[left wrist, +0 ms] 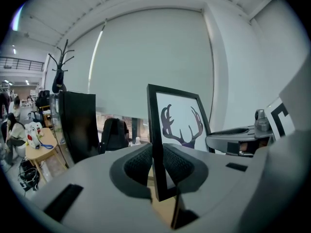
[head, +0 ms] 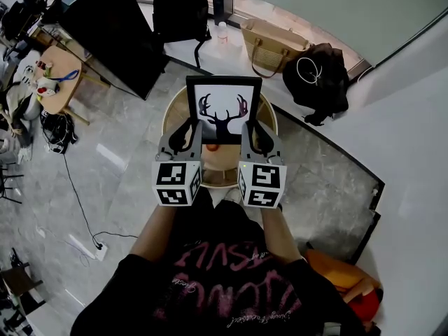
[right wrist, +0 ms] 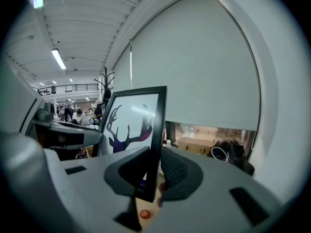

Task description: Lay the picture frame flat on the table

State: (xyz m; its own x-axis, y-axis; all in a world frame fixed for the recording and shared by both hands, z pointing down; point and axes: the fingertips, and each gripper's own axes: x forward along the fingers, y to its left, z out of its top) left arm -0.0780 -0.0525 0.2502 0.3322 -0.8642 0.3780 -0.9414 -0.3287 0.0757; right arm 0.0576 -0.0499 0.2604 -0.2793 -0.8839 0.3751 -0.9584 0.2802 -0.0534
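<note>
Left gripper (head: 188, 134) is clamped on the left edge of the picture frame (head: 224, 109). Right gripper (head: 256, 134) is clamped on the right edge. The frame is upright over the round bench (head: 170, 117).

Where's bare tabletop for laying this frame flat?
Bare wood on the round wooden table shows between left tongs and right tongs, nearer than the black antler-print picture frame, except a small red object. Behind the frame: hidden.

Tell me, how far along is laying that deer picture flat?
Done: both grips are on; the left gripper and right gripper are each shut on a side edge of the picture frame. In hand: the frame is held upright over the round table. Left: tipping it down flat and letting go.
</note>
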